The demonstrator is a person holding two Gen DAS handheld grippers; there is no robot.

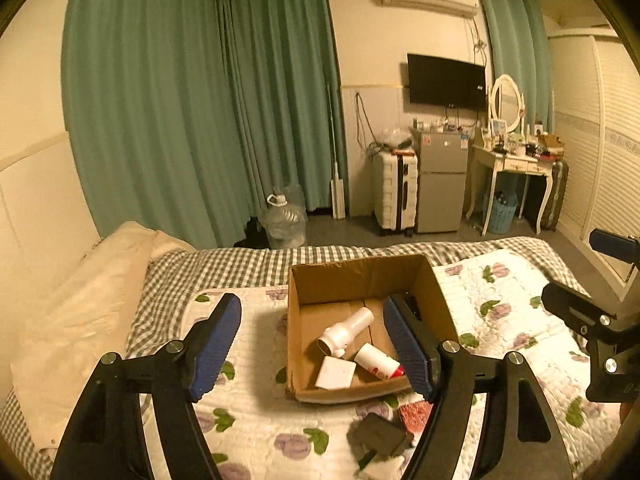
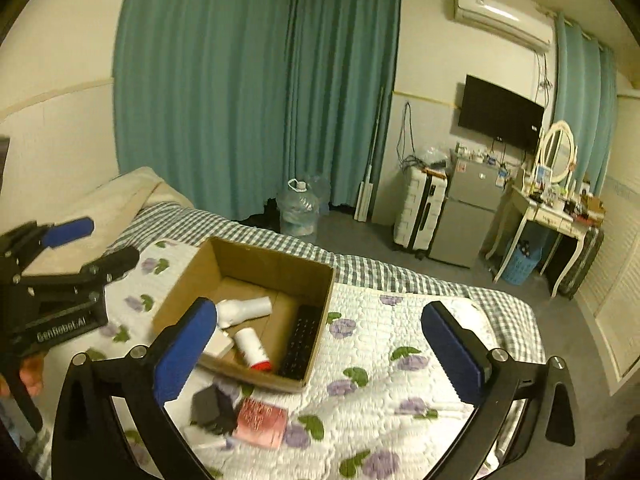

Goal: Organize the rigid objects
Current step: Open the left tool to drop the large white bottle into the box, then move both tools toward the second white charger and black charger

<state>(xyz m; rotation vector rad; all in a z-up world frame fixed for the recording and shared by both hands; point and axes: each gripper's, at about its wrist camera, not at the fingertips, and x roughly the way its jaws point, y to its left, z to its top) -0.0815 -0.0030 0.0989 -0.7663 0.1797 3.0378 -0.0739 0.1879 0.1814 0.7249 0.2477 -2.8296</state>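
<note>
Cardboard box [image 1: 362, 276], open-topped and brown, sits on the quilted floral bedspread [image 1: 500, 280], holding a white hair dryer [image 1: 346, 330], a white red-capped bottle [image 1: 378, 362], a flat white square [image 1: 335, 373] and a black remote [image 2: 303, 340]. Just before it lie a black charger [image 2: 212, 406] and a pink packet [image 2: 262, 422]. Left gripper [image 1: 314, 346] and right gripper [image 2: 318, 352] hover with jaws wide apart, empty.

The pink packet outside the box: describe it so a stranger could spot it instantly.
On the floral quilt, find the open cardboard box. Just past its near edge, outside it, lies the pink packet, flat beside a black charger. It is the only pink, flat rectangular item there.
</note>
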